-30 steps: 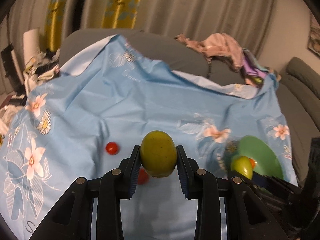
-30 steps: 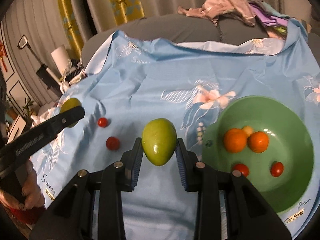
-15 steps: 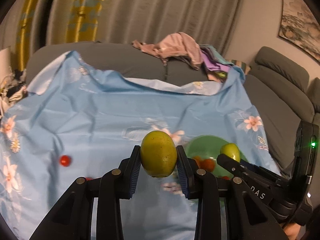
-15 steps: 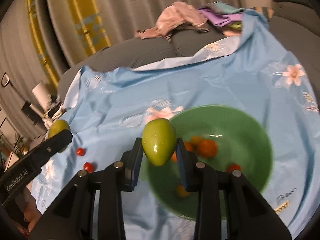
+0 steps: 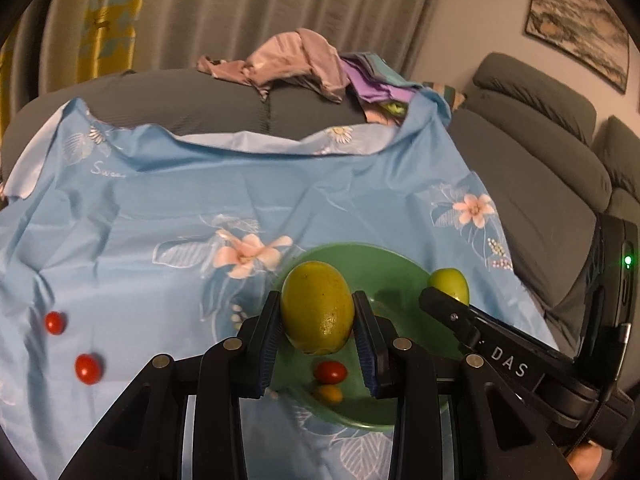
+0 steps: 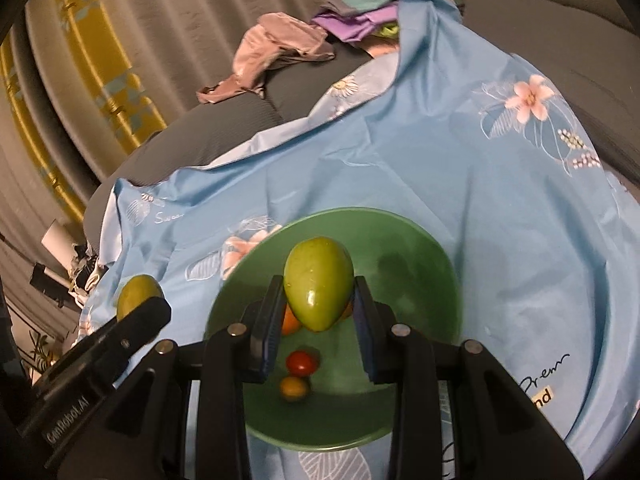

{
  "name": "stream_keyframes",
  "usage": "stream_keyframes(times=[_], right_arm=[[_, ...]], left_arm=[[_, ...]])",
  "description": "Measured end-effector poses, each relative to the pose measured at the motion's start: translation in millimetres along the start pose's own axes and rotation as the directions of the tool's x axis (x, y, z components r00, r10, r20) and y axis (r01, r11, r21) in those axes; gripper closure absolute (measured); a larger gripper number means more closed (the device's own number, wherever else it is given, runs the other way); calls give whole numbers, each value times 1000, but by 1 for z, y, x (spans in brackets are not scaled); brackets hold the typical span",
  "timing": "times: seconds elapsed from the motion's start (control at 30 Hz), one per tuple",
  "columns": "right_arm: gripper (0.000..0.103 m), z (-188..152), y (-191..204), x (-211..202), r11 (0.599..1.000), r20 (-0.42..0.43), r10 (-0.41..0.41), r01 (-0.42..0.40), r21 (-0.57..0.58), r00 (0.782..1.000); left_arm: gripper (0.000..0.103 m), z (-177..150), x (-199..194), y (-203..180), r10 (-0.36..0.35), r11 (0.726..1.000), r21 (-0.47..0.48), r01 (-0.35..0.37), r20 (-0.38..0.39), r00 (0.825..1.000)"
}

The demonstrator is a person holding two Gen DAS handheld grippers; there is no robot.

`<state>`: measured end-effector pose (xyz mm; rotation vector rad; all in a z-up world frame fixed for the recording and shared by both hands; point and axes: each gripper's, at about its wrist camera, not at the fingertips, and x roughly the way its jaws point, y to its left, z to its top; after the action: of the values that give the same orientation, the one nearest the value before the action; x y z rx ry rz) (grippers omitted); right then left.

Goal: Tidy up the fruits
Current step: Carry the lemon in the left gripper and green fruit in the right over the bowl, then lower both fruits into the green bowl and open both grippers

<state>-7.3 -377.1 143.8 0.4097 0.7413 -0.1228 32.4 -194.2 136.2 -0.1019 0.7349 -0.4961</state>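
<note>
My left gripper [image 5: 318, 320] is shut on a yellow-green mango [image 5: 317, 306] and holds it over the near left part of the green bowl [image 5: 396, 268]. My right gripper [image 6: 318, 308] is shut on a green mango [image 6: 319, 282] and holds it above the middle of the bowl [image 6: 420, 280]. The bowl holds a red cherry tomato [image 6: 301, 363], a small orange fruit [image 6: 294, 387] and oranges partly hidden behind the green mango. Two red tomatoes [image 5: 87, 368] [image 5: 55, 323] lie on the blue floral cloth [image 5: 160, 208] to the left of the bowl.
The blue cloth covers a grey sofa [image 5: 532, 184]. A pile of pink and purple clothes [image 5: 304, 64] lies on the sofa back behind the cloth. Curtains hang behind. Each gripper shows in the other's view, the right one [image 5: 496, 356] close beside the left.
Both grippers have moved right, from over the cloth to above the green bowl, each still holding its mango. The loose tomatoes now lie farther left in the left wrist view.
</note>
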Motion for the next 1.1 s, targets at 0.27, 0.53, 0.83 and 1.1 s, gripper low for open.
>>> stream_keyframes(times=[0.27, 0.53, 0.83, 1.1], right_arm=[[69, 0, -13, 7, 999, -25, -16, 16, 30, 1000], [69, -1, -21, 14, 999, -52, -31, 33, 43, 998], [69, -3, -26, 23, 996, -88, -70, 74, 41, 994], [69, -4, -31, 29, 994, -109, -101, 106, 41, 989]], left_arm=[[68, -6, 19, -13, -11, 1000, 12, 11, -55, 998], [68, -12, 32, -20, -15, 1000, 22, 17, -101, 995], [68, -18, 48, -25, -8, 999, 40, 14, -149, 989], [68, -22, 54, -27, 1, 999, 50, 7, -168, 986]])
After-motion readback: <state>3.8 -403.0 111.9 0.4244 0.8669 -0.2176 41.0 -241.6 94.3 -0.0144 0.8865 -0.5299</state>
